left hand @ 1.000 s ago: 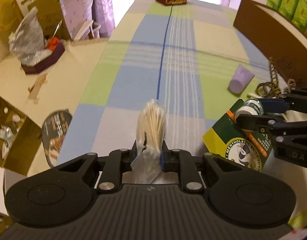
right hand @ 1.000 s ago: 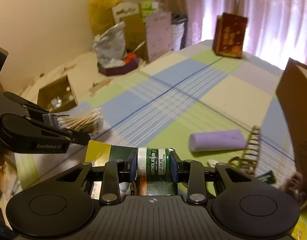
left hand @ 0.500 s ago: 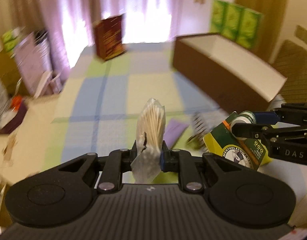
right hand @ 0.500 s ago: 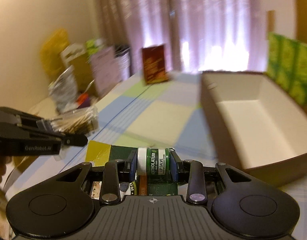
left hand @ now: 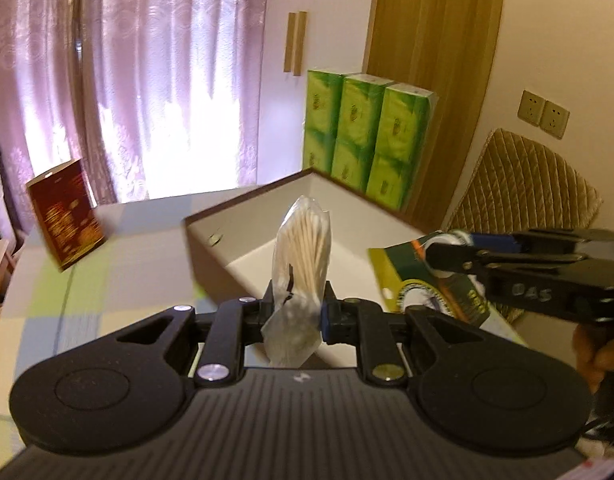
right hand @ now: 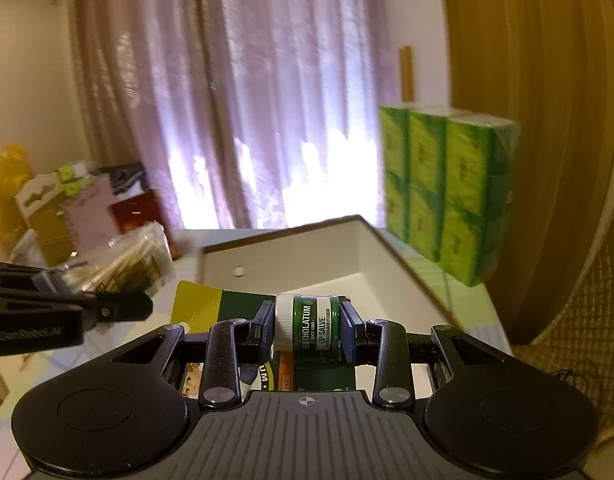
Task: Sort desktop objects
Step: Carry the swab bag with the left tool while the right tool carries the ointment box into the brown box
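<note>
Clear plastic, a small bag of cotton swabs (left hand: pixel 305 248), was pinched upright between the nearly closed jaws of the left gripper (left hand: pixel 295 312), the bag's lower corner hanging below the pads. A lip salve jar (right hand: pixel 307 326), green with a white cap and mounted on its green and yellow backing card (right hand: pixel 199 304), was clamped sideways in the right gripper (right hand: pixel 307 330), whose jaws were set only as wide as the jar. Both items were carried in the air, side by side, with the open white-lined box (left hand: pixel 347 200) lying just ahead of and below both grippers. A small round object (left hand: pixel 215 240), too small to identify, was seen on the box's near wall.

The step in hand was judged to be the transport of two picked items to the box. For the next move, each gripper would need to be brought over the box's opening, past its near rim, and lowered before the jaws were released. The card, being broad and light, could catch on the rim or be knocked by the neighbouring gripper, so some separation would be called for.
</note>
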